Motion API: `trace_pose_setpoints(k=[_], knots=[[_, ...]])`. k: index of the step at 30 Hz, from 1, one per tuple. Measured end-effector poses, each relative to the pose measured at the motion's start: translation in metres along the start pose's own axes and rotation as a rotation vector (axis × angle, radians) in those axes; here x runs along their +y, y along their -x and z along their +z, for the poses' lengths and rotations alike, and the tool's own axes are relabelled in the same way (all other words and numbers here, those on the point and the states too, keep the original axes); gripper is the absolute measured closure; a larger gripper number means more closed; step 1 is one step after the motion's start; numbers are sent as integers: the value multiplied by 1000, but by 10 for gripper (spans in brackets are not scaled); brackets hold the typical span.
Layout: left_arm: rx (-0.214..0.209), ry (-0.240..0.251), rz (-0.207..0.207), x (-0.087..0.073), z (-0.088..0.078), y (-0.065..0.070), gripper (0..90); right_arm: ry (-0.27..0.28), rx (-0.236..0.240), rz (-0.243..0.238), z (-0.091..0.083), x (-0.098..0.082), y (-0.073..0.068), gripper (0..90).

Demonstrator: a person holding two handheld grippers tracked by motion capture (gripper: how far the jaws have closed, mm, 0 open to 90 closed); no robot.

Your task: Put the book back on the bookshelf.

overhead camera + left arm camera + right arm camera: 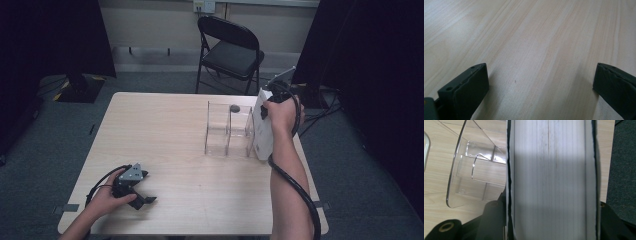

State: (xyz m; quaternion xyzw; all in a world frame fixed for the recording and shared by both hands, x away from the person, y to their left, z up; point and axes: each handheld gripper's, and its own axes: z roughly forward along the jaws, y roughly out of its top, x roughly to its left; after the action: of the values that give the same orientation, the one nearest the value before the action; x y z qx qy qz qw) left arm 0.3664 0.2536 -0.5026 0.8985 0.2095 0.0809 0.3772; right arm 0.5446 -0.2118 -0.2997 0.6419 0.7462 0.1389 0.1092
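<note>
Left gripper (142, 196): nearest to us, we see it by the worktop's near left corner, held low in the left hand (107, 199); in the left gripper view its jaws stand wide apart with nothing but bare wood between them.
Worktop (165, 135): we see a pale wood-grain table on grey carpet.
Right forearm (289, 190): it comes up along the worktop's right edge, with a black cable (300, 192) trailing beside it.
Right gripper (272, 97): we see it held by the right hand (282, 112) above the right edge; in the right gripper view its jaws are clamped on either side of a thick white book (551, 177), seen there from its page edge.
White book (262, 127): upright, at the worktop's right edge, just beside the clear rack's right side; we cannot tell whether they touch.
Clear rack (227, 127): a see-through divided holder standing right of centre toward the far edge; we see a small dark thing (234, 107) at its far top, too small to tell.
Folding chair (230, 47): black, beyond the far edge, by the wall.
</note>
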Motion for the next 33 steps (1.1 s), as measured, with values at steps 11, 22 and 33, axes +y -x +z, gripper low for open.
trace_pose_setpoints(k=[11,22,33], knots=[[-2,-1,0,0,0,0,0,-4,-5,10,7,-1,0,520],[-2,0,0,0,0,0,0,-14,-8,4,11,-1,-1,516],[-2,2,2,0,0,0,0,-29,4,1,12,-1,2,504]])
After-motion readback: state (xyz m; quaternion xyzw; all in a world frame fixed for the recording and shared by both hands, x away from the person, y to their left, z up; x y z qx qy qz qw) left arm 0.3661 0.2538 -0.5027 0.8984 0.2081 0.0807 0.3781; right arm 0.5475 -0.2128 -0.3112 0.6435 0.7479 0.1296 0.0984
